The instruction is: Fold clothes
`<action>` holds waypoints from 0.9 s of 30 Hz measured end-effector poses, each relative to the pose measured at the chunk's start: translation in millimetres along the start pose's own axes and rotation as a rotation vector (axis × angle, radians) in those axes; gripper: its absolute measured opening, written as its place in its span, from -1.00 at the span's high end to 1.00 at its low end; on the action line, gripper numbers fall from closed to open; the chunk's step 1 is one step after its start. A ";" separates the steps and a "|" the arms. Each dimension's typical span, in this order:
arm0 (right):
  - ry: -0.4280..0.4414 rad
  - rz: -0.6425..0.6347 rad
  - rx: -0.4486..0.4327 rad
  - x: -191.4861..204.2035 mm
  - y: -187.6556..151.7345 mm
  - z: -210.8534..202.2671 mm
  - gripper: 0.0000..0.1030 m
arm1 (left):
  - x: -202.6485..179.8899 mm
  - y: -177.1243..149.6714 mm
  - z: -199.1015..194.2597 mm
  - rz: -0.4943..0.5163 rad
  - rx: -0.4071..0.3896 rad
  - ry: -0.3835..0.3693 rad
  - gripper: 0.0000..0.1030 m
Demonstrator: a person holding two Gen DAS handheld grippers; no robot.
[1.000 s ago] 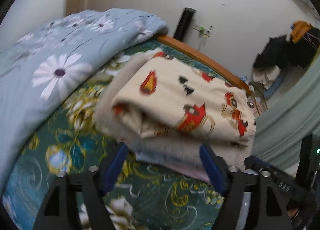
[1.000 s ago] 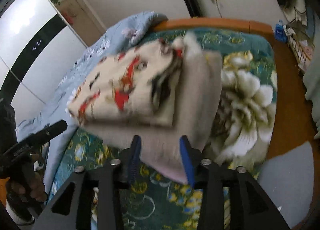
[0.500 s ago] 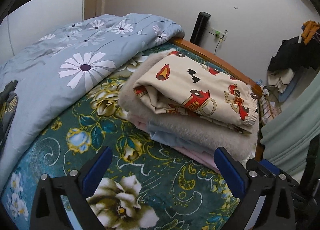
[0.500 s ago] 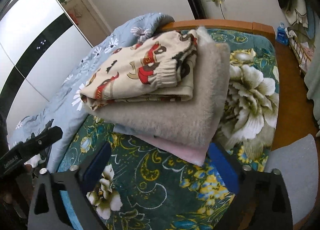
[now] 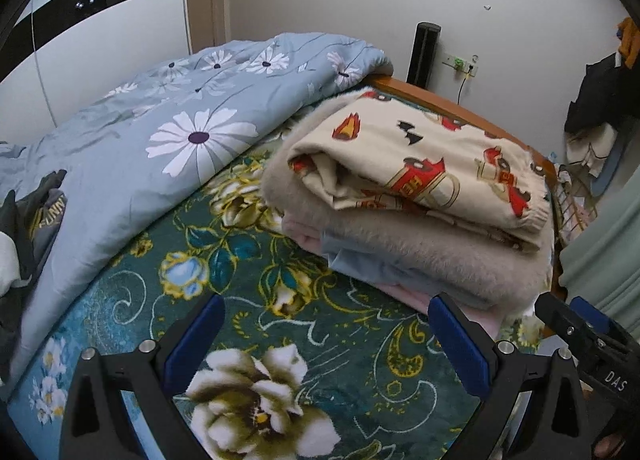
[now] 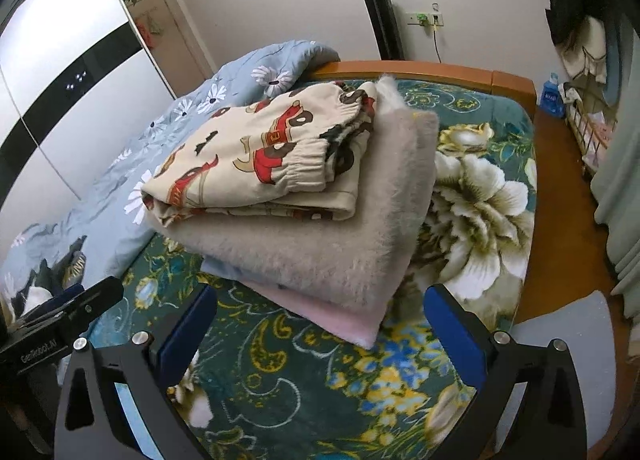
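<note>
Stack of folded clothes (image 5: 408,211) on the far part of the green floral blanket (image 5: 280,340), near the wooden bed frame (image 6: 420,69). Four layers, top to bottom:
- cream printed garment (image 6: 256,155), red fire-engine pattern, elastic cuff facing the right wrist camera;
- grey fuzzy garment (image 6: 352,244), wider than the one above;
- light blue garment (image 5: 360,264), only its edge showing;
- pink garment (image 6: 340,324), its corner protruding at the near side.

Left gripper (image 5: 324,340): jaws wide apart, holding nothing, hanging above the blanket just short of the stack; blue pads (image 5: 460,344) visible on the inner faces.

Right gripper (image 6: 320,324): jaws likewise spread, nothing between them, positioned near the pink corner of the stack without touching it; blue pads (image 6: 452,336) as on the left.

Blue daisy-print duvet (image 5: 160,139): bunched along the left of the bed, beside the stack.

Dark garment with yellow lettering (image 5: 44,211): lying loose on the duvet, unfolded.

Black tower unit (image 6: 384,25): upright against the wall behind the bed frame.

Wall socket (image 6: 426,17): beside the tower unit, a cable hanging from it.
</note>
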State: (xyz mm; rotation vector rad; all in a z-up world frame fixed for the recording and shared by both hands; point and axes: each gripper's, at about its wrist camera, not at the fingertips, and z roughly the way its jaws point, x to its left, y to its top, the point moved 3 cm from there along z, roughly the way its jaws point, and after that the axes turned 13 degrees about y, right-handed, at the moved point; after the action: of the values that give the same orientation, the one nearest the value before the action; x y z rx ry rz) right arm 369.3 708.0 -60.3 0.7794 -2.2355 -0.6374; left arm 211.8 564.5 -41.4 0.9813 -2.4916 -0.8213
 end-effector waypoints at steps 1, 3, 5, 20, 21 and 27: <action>-0.002 -0.003 0.004 -0.8 0.0 1.1 -1.00 | -0.7 -1.2 1.2 0.002 0.002 0.004 -1.00; -0.001 -0.005 0.007 -2.0 0.7 3.1 -1.00 | -2.3 -3.3 3.8 0.006 0.008 0.011 -1.00; -0.004 -0.008 0.008 -2.8 1.2 4.6 -1.00 | -4.1 -5.2 6.6 0.014 0.017 0.016 -1.00; -0.018 -0.028 0.033 -11.7 -0.8 11.9 -1.00 | -18.3 -14.8 22.2 0.016 0.076 0.025 -1.00; -0.018 -0.026 0.033 -12.6 -0.7 12.2 -1.00 | -19.2 -15.4 22.6 0.015 0.079 0.026 -1.00; -0.012 -0.026 0.043 -12.3 0.5 16.5 -1.00 | -22.2 -16.0 24.2 0.016 0.085 0.039 -1.00</action>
State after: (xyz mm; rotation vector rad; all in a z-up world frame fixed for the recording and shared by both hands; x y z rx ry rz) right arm 364.4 720.3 -76.0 0.8292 -2.2599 -0.6091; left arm 223.6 580.0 -72.4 0.9949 -2.5161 -0.6896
